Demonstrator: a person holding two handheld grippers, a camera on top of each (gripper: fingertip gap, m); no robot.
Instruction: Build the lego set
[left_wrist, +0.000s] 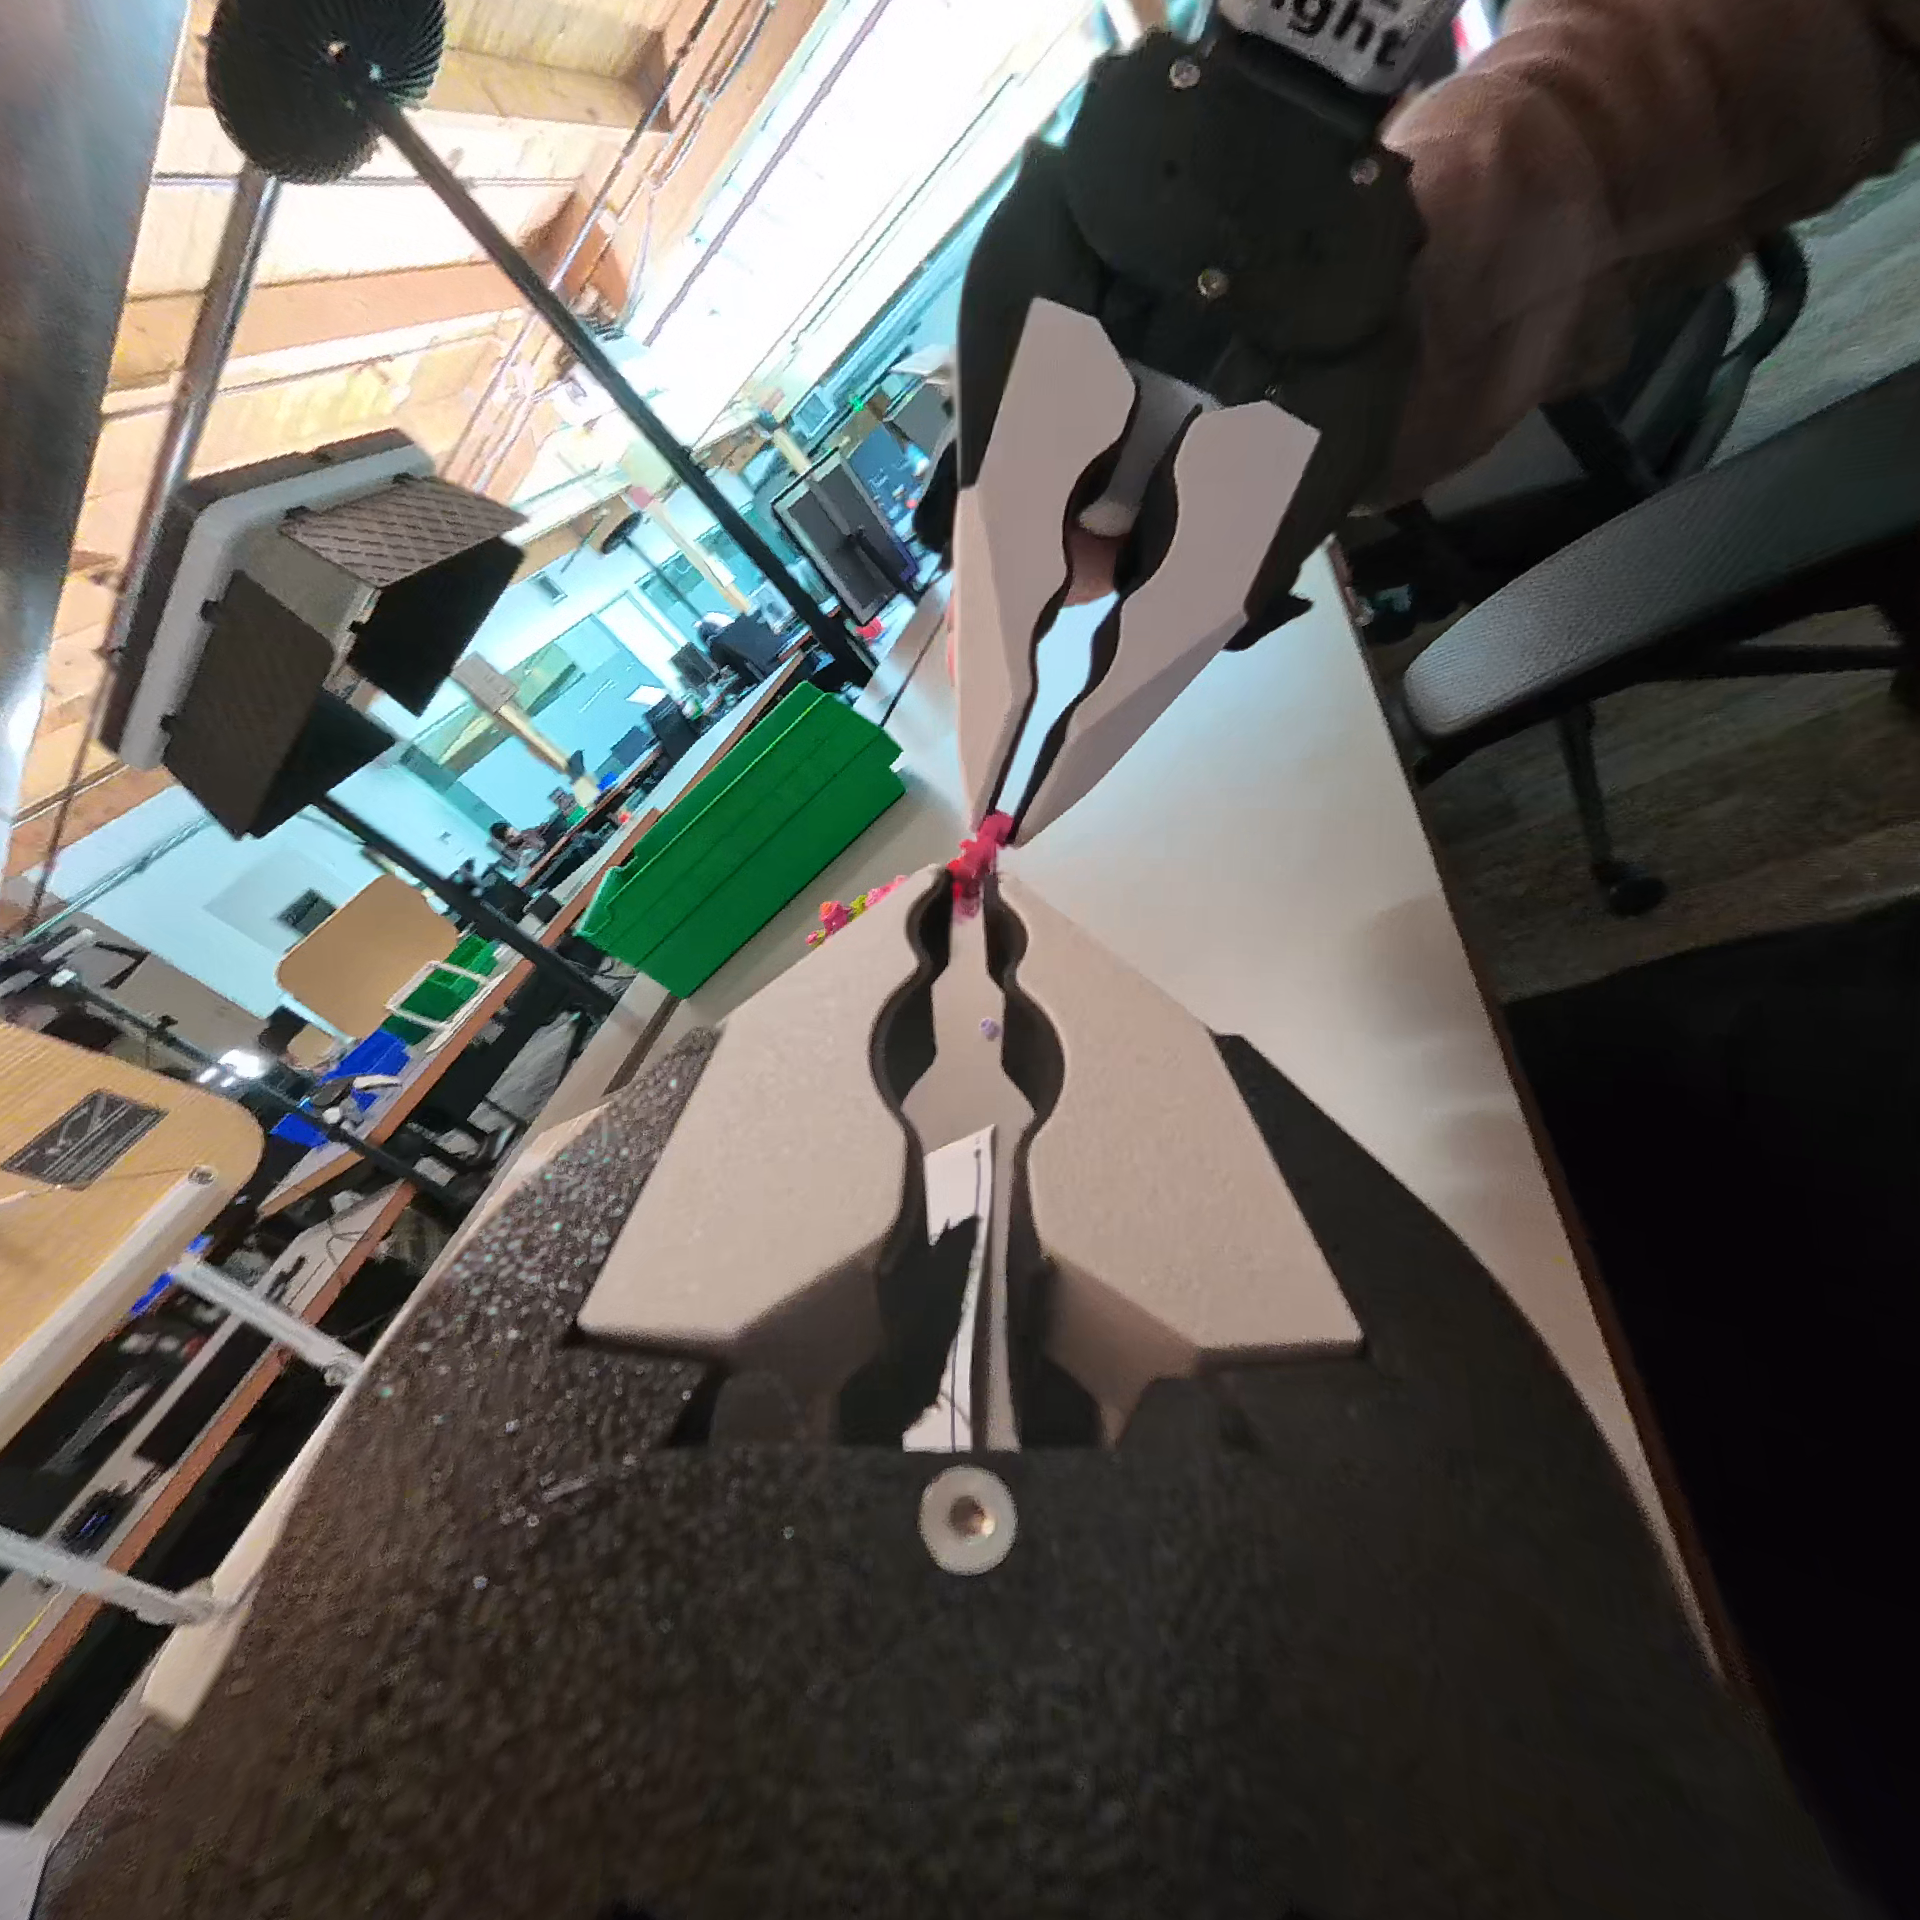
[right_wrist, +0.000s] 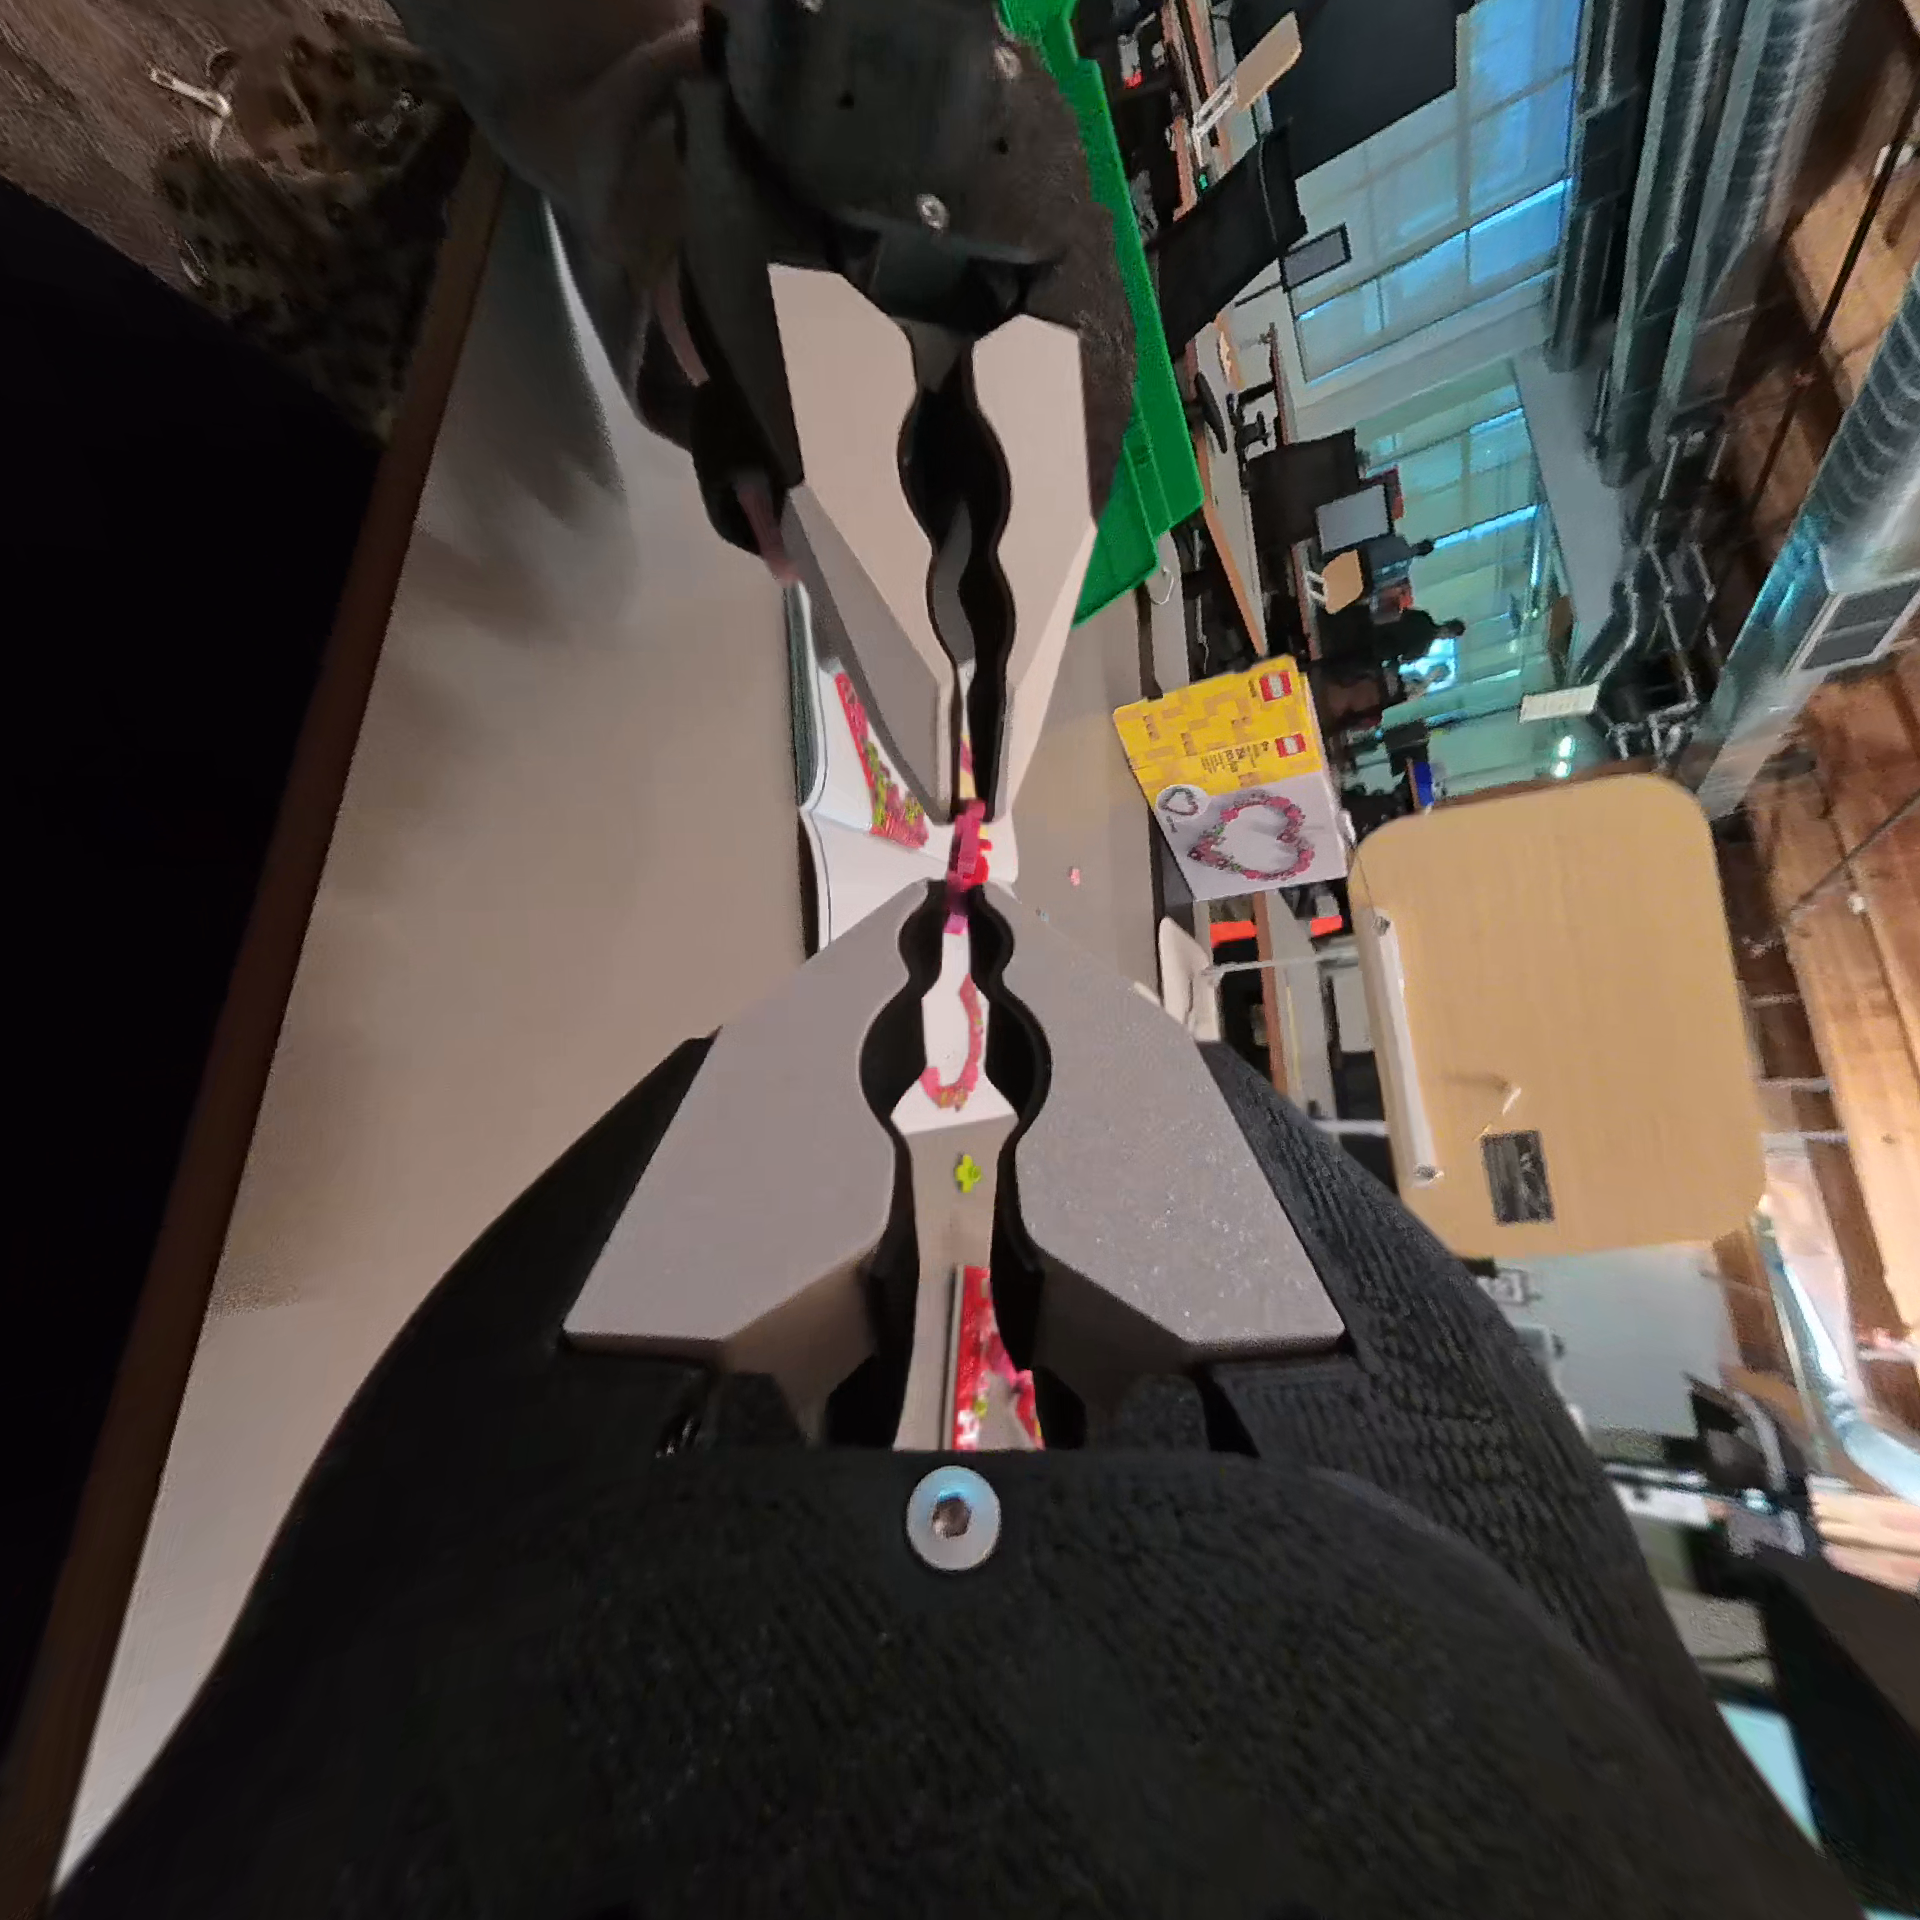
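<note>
Both grippers meet tip to tip above the white table (left_wrist: 1247, 883). My left gripper (left_wrist: 971, 891) is shut on a small pink lego piece (left_wrist: 977, 860). My right gripper (left_wrist: 1003, 816) comes in from above, held by a hand, and is shut on the other end of the same pink cluster. In the right wrist view my right gripper (right_wrist: 966, 902) pinches the pink piece (right_wrist: 968, 847) from below and the left gripper (right_wrist: 974, 805) from above. I cannot tell whether it is one piece or two joined pieces.
Green trays (left_wrist: 748, 831) and loose bright bricks (left_wrist: 852, 914) lie beyond the grippers. An open instruction booklet (right_wrist: 862, 790), a curved pink build (right_wrist: 961, 1049), a small green piece (right_wrist: 966, 1172) and the yellow set box (right_wrist: 1236, 779) sit on the table. An office chair (left_wrist: 1662, 582) stands beside it. My two grippers' fingertips are within a few centimetres of each other.
</note>
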